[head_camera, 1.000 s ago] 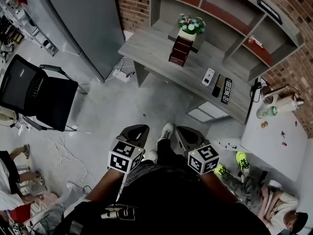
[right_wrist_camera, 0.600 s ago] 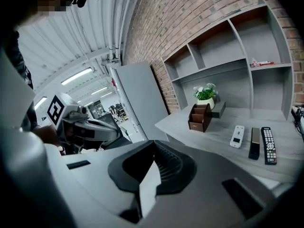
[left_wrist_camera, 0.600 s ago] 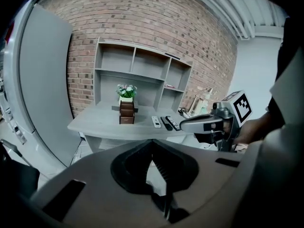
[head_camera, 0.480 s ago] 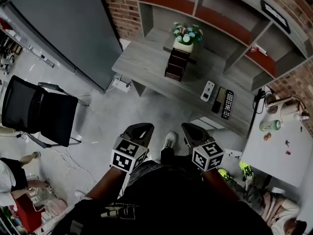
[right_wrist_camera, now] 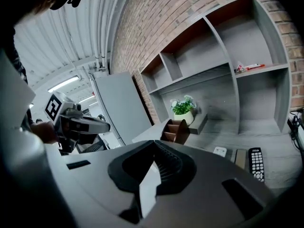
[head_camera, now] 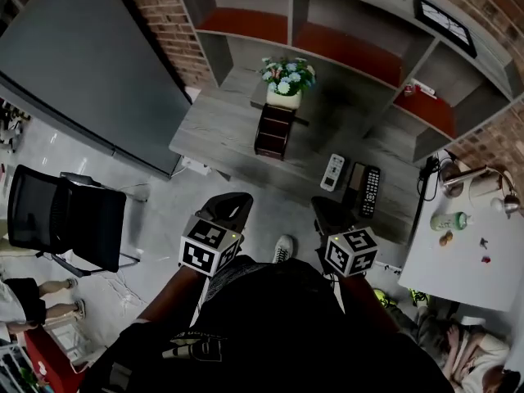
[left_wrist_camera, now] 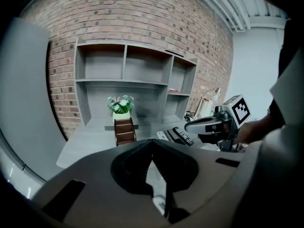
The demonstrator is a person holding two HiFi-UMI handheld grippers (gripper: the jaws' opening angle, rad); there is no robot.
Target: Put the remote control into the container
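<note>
In the head view, the left tool (head_camera: 227, 207) and the right tool (head_camera: 327, 214) are held side by side, short of the desk (head_camera: 213, 129). The white remote control (head_camera: 332, 172) and the black remote control (head_camera: 370, 191) lie on the desk just ahead of the right tool. The brown container (head_camera: 273, 131) stands ahead of the left tool. In the left gripper view, the left tool's jaws meet at the tips with nothing between them, and the container (left_wrist_camera: 124, 131) is ahead, slightly left. In the right gripper view, the right tool is likewise closed and empty, with both remotes ahead to its right.
</note>
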